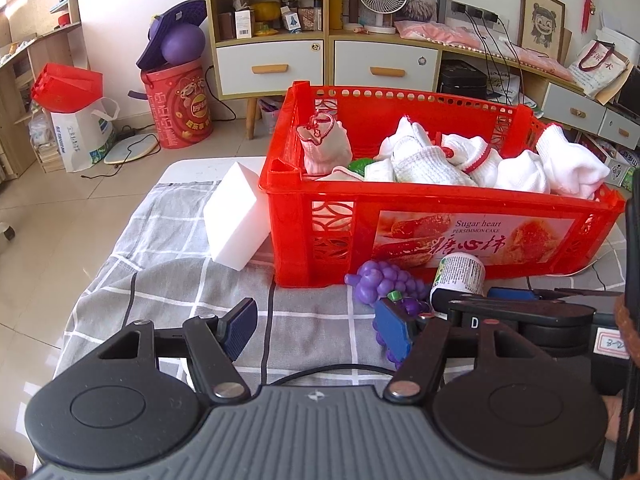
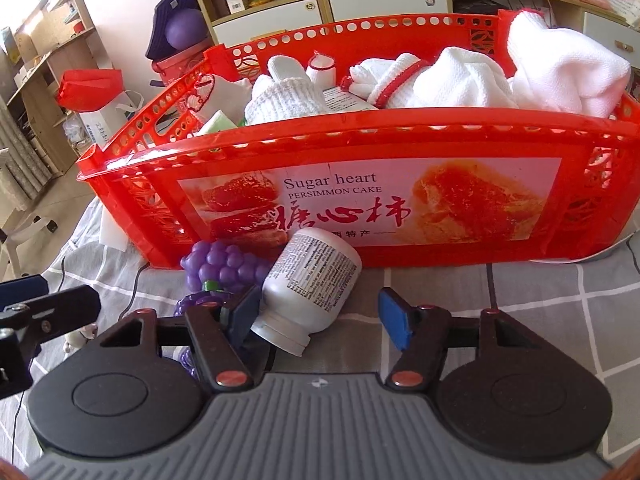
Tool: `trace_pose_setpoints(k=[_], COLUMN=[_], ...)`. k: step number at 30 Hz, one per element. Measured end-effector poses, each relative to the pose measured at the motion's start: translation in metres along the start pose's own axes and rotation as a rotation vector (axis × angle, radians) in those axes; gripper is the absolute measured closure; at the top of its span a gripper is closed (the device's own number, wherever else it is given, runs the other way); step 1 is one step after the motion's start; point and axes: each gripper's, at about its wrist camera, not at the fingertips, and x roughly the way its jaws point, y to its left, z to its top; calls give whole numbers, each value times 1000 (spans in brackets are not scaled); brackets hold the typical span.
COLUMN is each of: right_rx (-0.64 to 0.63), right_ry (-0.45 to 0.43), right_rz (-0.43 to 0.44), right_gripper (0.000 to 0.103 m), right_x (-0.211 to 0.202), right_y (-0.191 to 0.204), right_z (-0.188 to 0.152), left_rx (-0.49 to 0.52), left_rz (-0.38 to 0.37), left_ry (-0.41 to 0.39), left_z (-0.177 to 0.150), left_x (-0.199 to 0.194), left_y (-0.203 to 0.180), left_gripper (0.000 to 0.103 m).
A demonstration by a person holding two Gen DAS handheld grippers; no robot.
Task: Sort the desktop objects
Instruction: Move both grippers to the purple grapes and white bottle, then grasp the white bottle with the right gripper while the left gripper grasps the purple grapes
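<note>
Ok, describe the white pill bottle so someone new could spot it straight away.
Find the red basket on the checked cloth. Against its front wall lies the white bottle, tipped over beside the purple toy grapes. It alone has a printed label and a white cap.

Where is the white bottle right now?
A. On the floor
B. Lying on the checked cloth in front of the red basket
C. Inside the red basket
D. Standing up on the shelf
B: the white bottle lies tipped on the checked cloth, just in front of the red basket, beside the purple toy grapes.
</note>
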Motion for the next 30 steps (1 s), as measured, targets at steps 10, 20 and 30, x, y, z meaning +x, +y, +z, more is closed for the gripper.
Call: trace_pose_setpoints(k=[10, 20, 30], right_rx=[-64, -106, -134], right_ry=[75, 89, 87], right_rz=[-6, -21, -7], right_gripper=[65, 65, 65], right_x=[-20, -42, -51], right_y=[-7, -31, -34], right_z=[3, -1, -2], left_rx=[-30, -93, -78], left_rz=[-37, -72, -28], left_ry=[59, 70, 69], left_z=[-10, -15, -18], left_x=[20, 34, 54], left_y=[-11, -28, -52], left_gripper=[35, 33, 28])
